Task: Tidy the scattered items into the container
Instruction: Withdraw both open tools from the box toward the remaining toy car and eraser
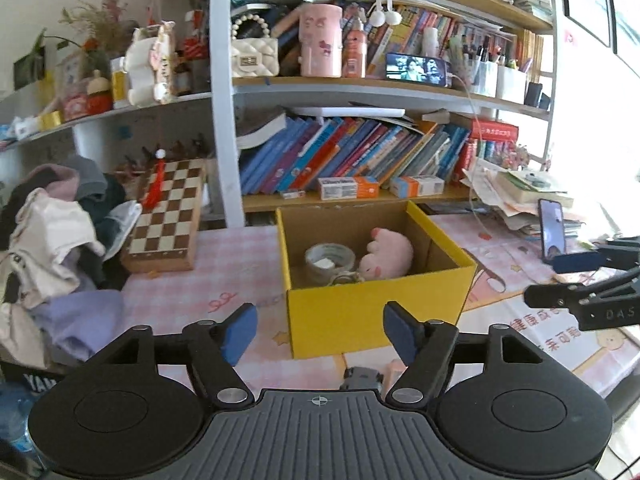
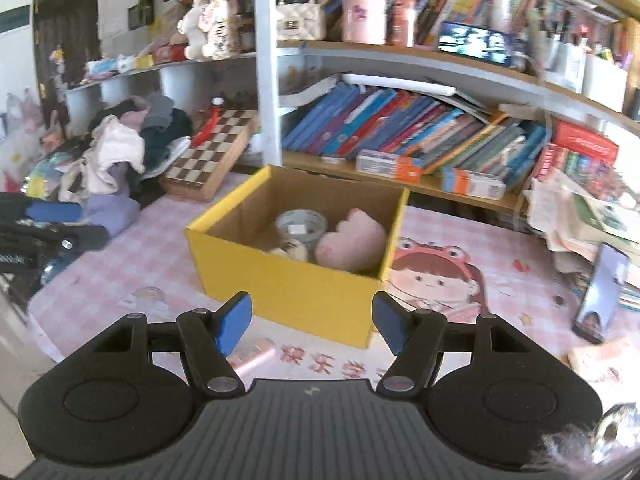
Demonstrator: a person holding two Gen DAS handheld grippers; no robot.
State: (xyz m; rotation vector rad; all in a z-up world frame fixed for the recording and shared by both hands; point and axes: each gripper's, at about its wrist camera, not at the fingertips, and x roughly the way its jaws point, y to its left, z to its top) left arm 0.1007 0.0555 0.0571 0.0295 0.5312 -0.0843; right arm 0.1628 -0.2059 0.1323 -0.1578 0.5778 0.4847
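A yellow cardboard box (image 1: 372, 316) stands on the pink checked tablecloth; it also shows in the right wrist view (image 2: 280, 292). Inside lie a pink plush toy (image 1: 388, 254), a roll of clear tape (image 1: 329, 261) and a small metal item (image 1: 346, 279). My left gripper (image 1: 320, 334) is open and empty in front of the box. A small grey item (image 1: 362, 378) lies just under it. My right gripper (image 2: 310, 322) is open and empty before the box's near corner. A pink item (image 2: 252, 354) lies by its left finger. The right gripper's fingers (image 1: 576, 262) show at the right edge of the left wrist view.
A chessboard box (image 1: 166, 216) and a clothes pile (image 1: 52, 248) lie left of the box. Bookshelves (image 1: 360, 152) stand behind. A phone (image 2: 600, 296) leans upright at the right beside a paper stack (image 2: 580, 208). A pink card (image 2: 600, 364) lies at the right front.
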